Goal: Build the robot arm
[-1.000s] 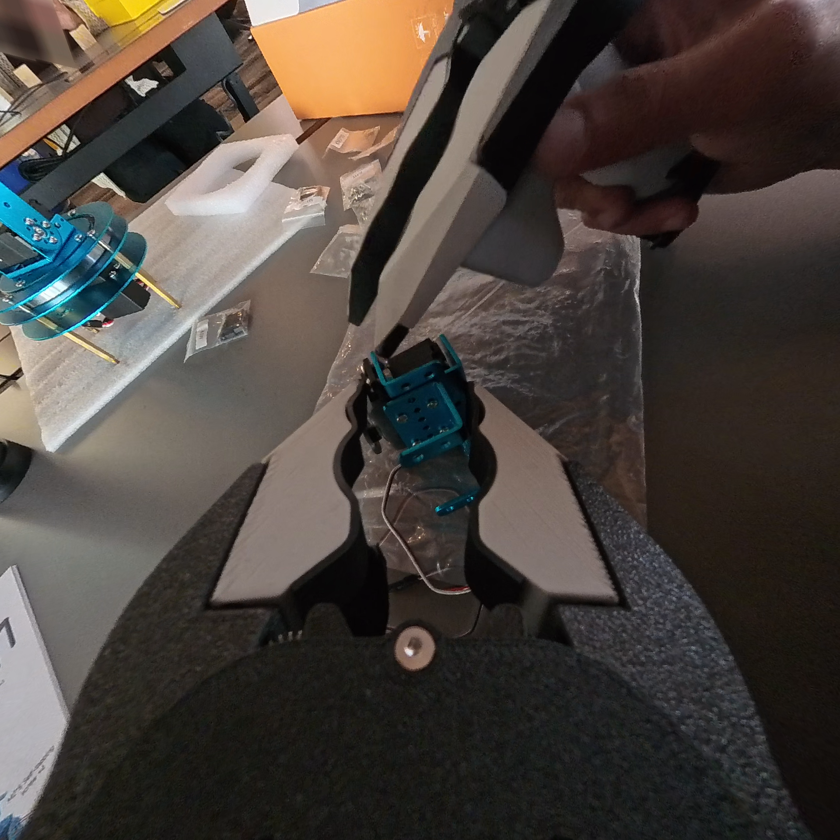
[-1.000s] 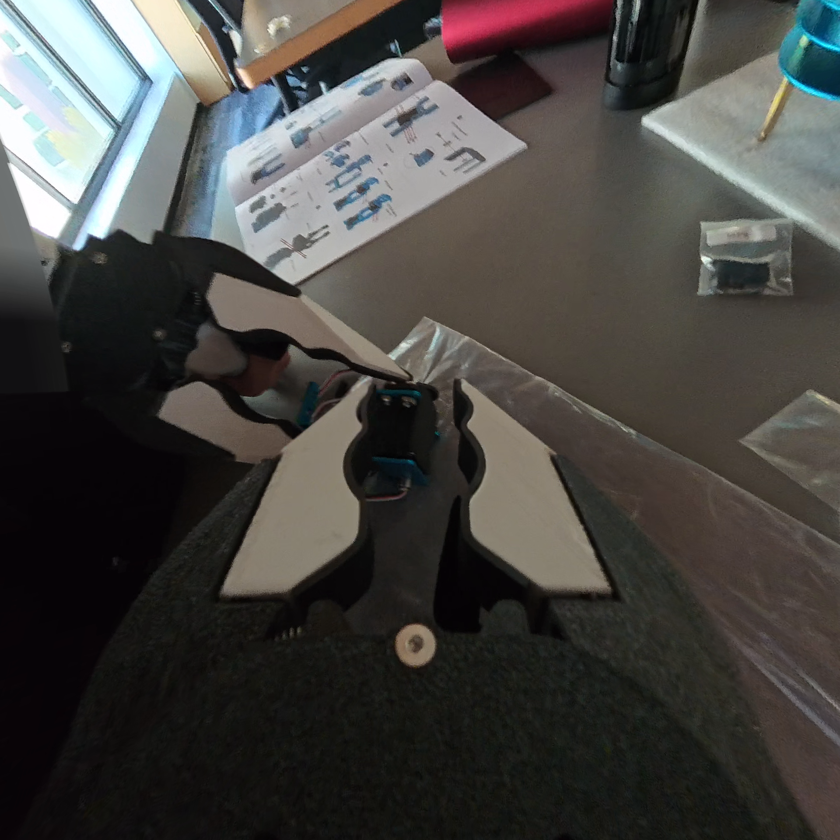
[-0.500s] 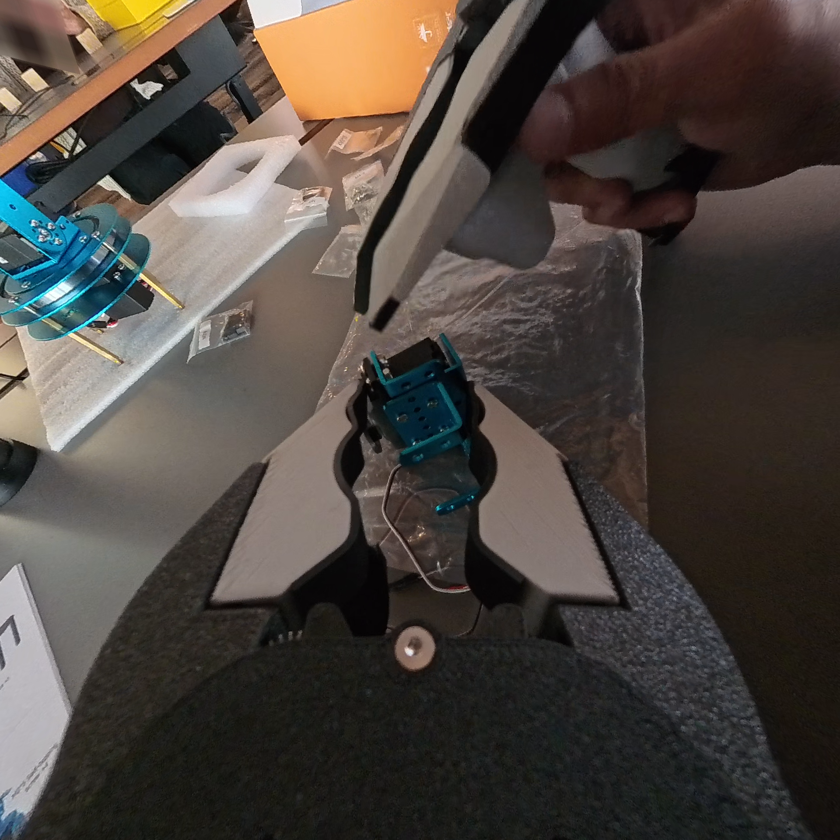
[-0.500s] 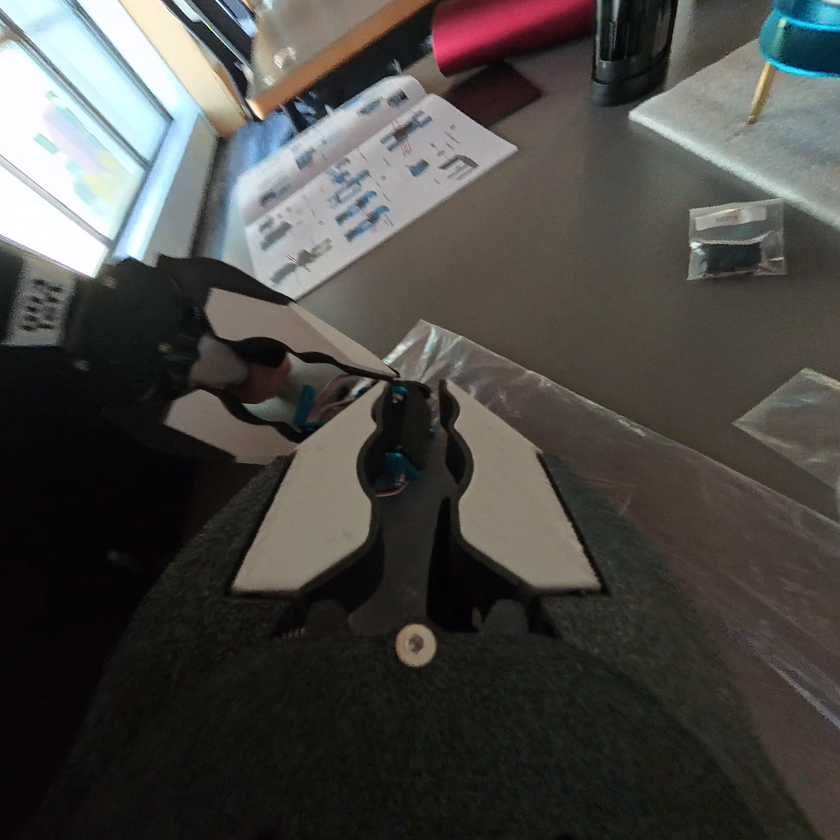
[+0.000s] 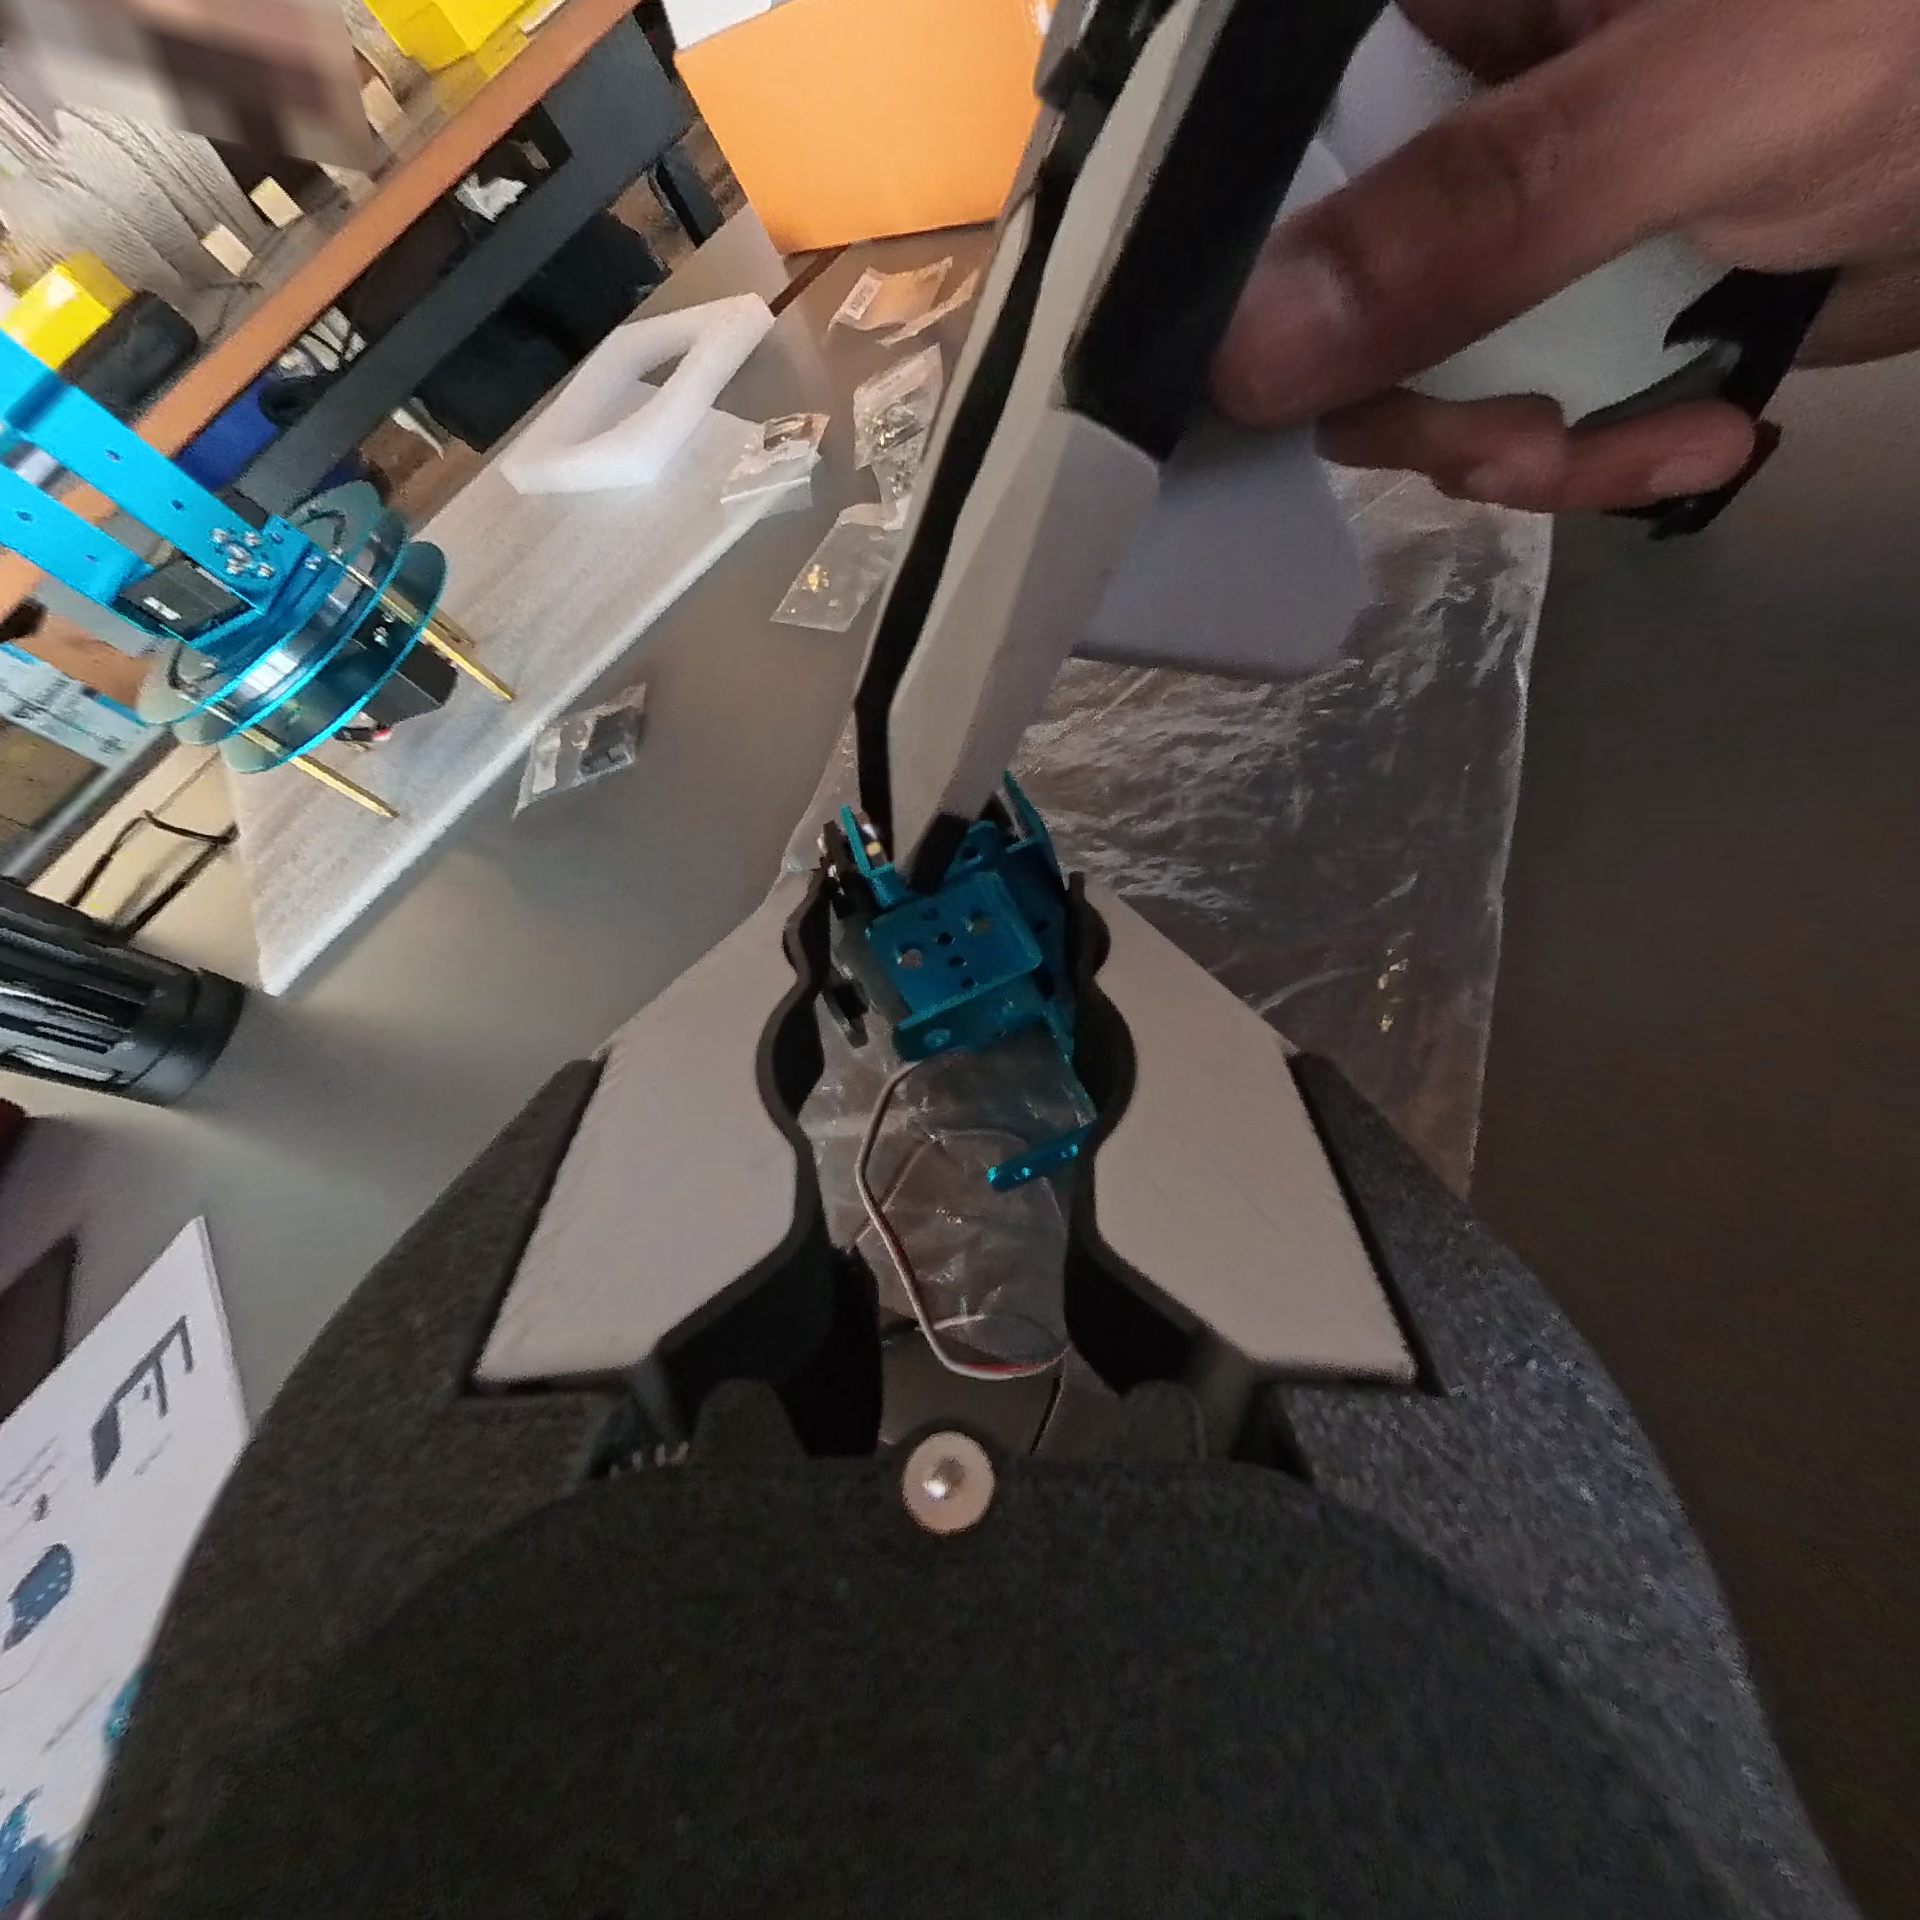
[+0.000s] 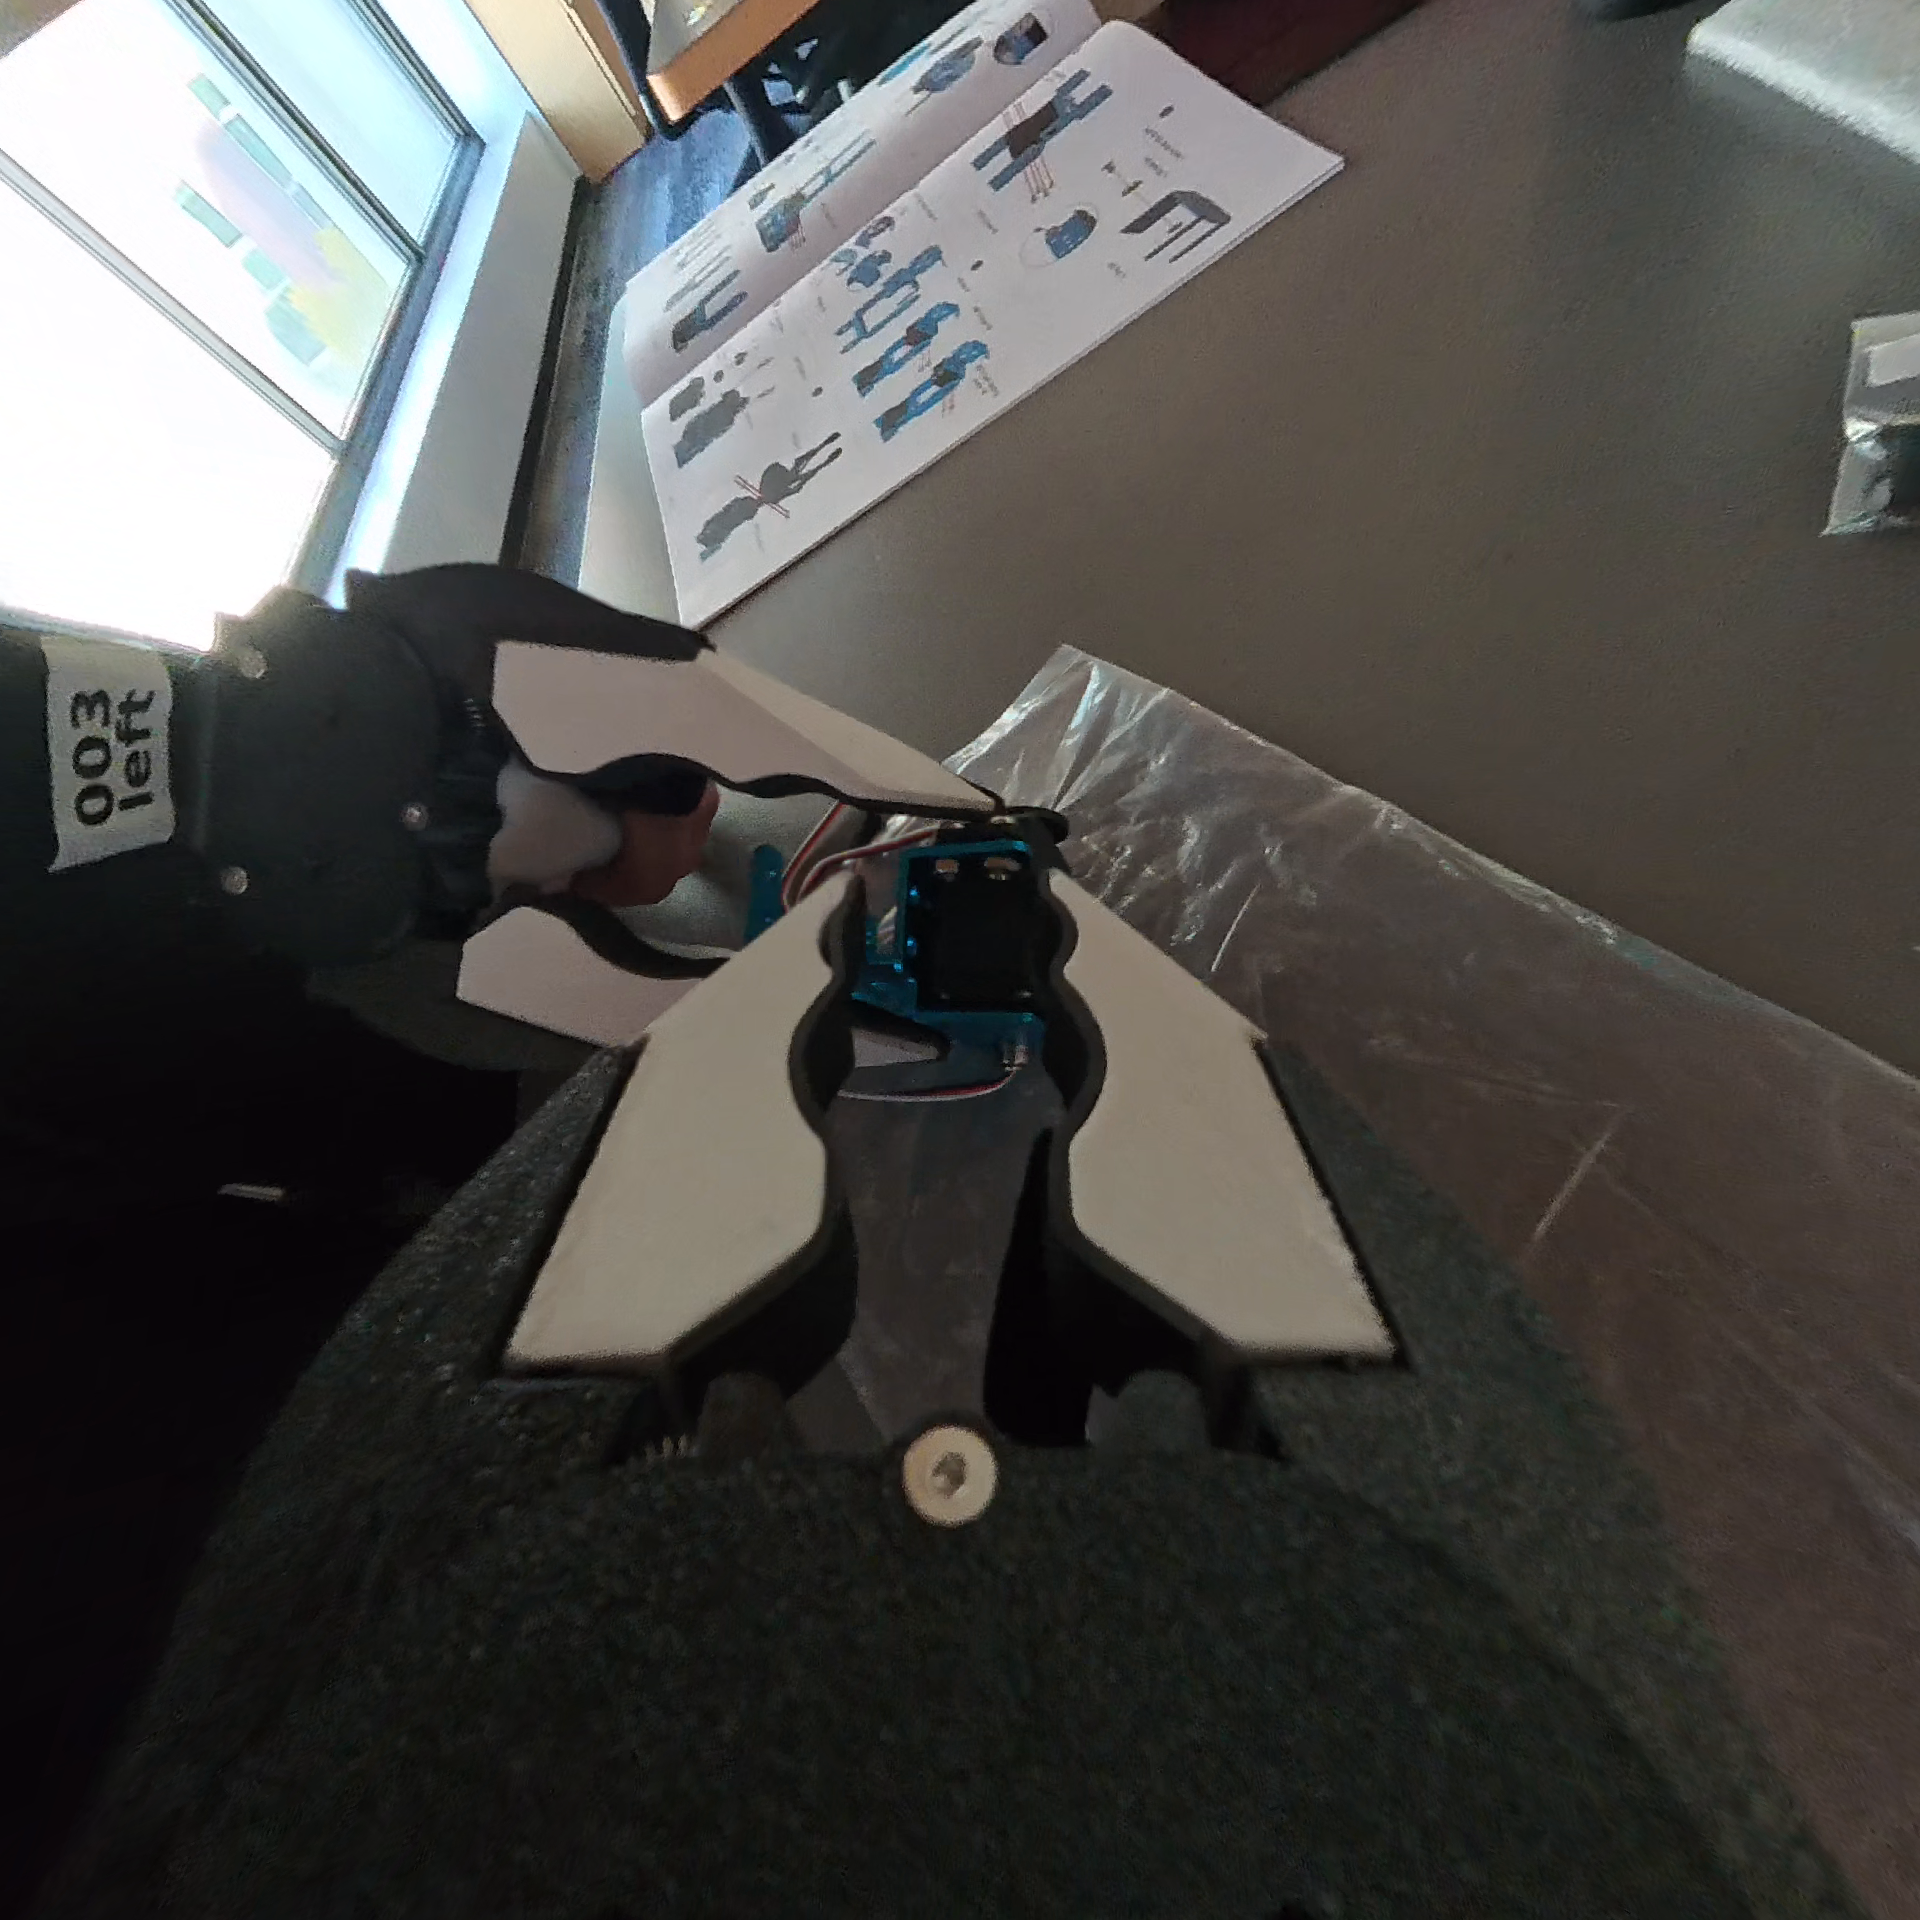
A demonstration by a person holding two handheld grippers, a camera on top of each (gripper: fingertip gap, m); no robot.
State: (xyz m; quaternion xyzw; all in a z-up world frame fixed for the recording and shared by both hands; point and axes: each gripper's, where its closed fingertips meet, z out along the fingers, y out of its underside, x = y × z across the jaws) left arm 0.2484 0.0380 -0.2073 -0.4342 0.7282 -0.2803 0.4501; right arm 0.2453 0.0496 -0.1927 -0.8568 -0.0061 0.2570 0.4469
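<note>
the left gripper is squeezing a blue metal part with a black motor over a clear plastic bag. the right gripper is pinching the same part from above, jaws closed on it.

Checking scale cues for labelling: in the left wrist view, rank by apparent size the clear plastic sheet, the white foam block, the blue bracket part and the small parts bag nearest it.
Largest to smallest as they appear:
1. clear plastic sheet
2. white foam block, farther off, so its rank against the bracket is unsure
3. blue bracket part, close to the camera
4. small parts bag
</note>
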